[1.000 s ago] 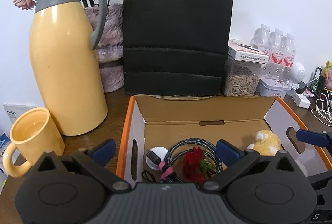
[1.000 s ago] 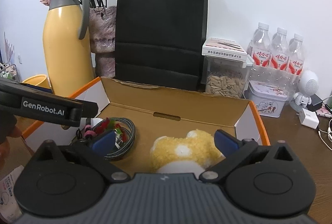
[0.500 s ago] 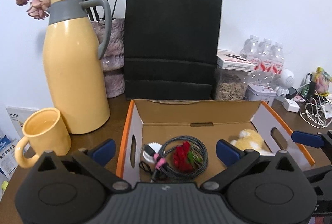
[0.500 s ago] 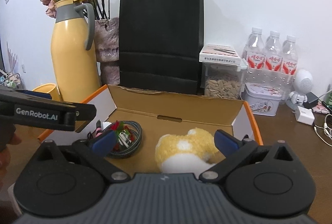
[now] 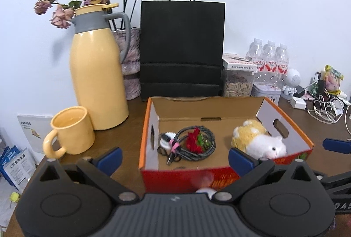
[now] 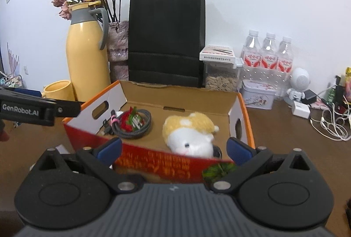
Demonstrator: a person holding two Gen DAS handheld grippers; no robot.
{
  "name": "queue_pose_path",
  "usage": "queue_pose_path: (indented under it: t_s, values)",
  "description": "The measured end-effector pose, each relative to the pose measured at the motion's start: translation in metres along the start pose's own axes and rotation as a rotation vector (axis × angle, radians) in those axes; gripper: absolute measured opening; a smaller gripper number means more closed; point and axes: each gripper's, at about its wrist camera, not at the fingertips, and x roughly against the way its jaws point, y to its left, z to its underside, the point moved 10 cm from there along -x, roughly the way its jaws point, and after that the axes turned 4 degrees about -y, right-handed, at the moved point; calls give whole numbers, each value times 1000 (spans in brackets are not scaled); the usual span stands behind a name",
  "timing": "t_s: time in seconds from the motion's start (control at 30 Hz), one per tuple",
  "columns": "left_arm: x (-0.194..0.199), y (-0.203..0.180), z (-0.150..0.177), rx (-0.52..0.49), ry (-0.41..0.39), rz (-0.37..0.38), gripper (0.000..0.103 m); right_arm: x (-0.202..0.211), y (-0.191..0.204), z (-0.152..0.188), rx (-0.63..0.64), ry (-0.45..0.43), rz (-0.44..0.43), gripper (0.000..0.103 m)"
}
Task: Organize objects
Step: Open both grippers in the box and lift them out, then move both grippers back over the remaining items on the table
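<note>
Change since earlier: both grippers have drawn back from the open cardboard box with orange rim and red front (image 5: 151, 127), so its red front wall now shows in both wrist views.
Landmark: the box sits on the brown wooden table (image 5: 129, 162); every place below is given relative to it.
Far left of box: pale yellow ceramic mug (image 5: 71, 130), standing upright on the table.
Left and behind box: tall yellow thermos jug with grey collar and handle (image 5: 97, 74); behind the jug, a mottled pink vase of dried roses (image 5: 131, 61).
Directly behind box: black paper carrier bag with cord handles (image 5: 182, 48), upright against the white wall.
Inside box, left part: coiled grey braided cable (image 5: 197, 144) with a small red artificial flower (image 5: 194, 140) lying on it.
Inside box, right part: yellow and white plush hamster toy (image 5: 256, 138), lying near the right wall, apart from the cable.
Right and behind box: clear container of seeds (image 6: 221, 81), white tin (image 6: 257, 96) and three clear water bottles (image 6: 268, 54).
Left gripper (image 5: 174, 158): blue-tipped jaws spread wide, nothing between them, in front of the box's red wall.
Right gripper (image 6: 173, 148): jaws likewise wide apart and empty, in front of the box's front wall.
</note>
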Motion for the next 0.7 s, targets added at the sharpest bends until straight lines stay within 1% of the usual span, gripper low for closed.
queue_pose_path:
  t_s: [0.17, 0.4, 0.7]
  values:
    - [16, 9, 21, -12, 26, -19, 103, 18, -4, 17, -11, 19, 9, 103]
    - [28, 21, 50, -18, 64, -45, 103, 39, -9, 41, -18, 49, 22, 103]
    - [38, 35, 81, -28, 99, -68, 103, 52, -15, 75, -19, 101, 21, 103]
